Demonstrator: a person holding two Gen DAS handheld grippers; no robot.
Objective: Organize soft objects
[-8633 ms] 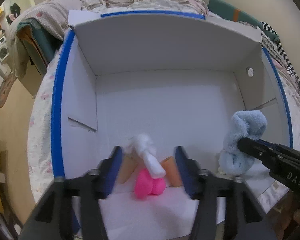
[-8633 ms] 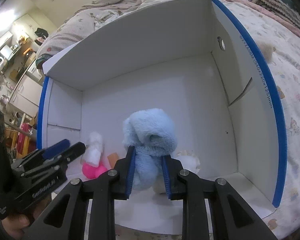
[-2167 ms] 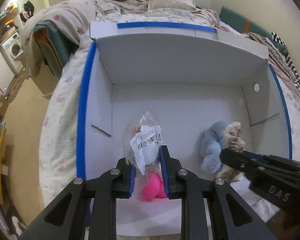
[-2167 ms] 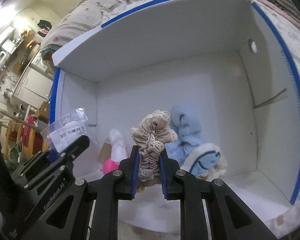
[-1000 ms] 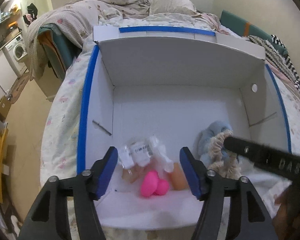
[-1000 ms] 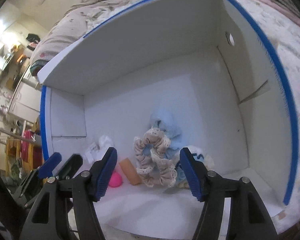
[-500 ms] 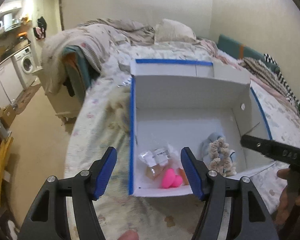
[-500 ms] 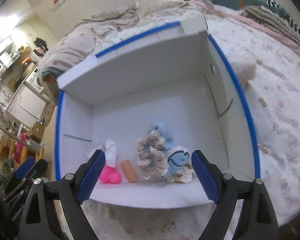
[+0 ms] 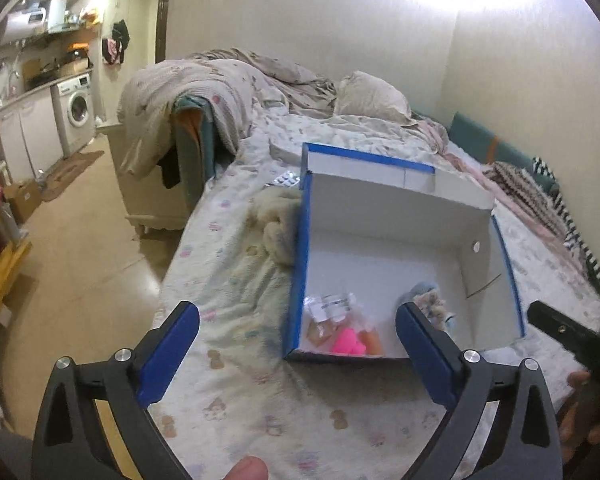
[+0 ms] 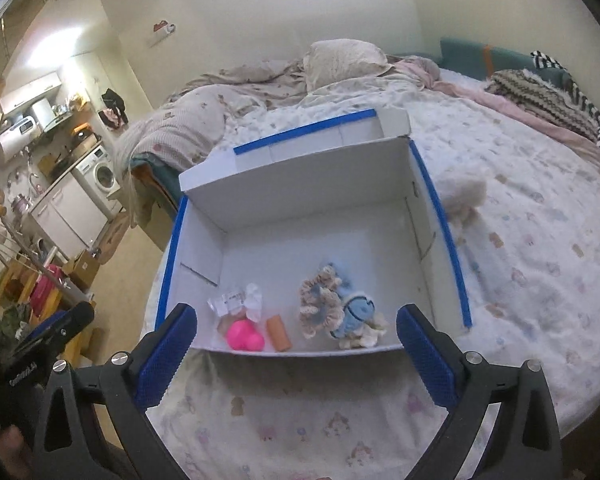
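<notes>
A white box with blue edges [image 10: 440,216] lies open on the bed; it also shows in the left wrist view [image 9: 508,276]. Inside at its near end lie a clear plastic bag with a label [image 10: 232,302], a pink soft toy [image 10: 244,334], an orange sponge [image 10: 279,333], a beige lace scrunchie [image 10: 318,304] and a blue plush [image 10: 352,312]. My left gripper [image 9: 298,344] is open and empty, held back above the bed. My right gripper [image 10: 296,350] is open and empty, in front of the box.
A cream fluffy item [image 9: 278,222] lies on the bed left of the box. Another fluffy cream item [image 10: 462,196] lies right of it. Rumpled bedding and a pillow [image 10: 344,60] are behind. The bed edge and floor [image 9: 80,248] lie to the left.
Both grippers let go of the bag and the scrunchie in the box, opened, and have pulled back and up away from the box.
</notes>
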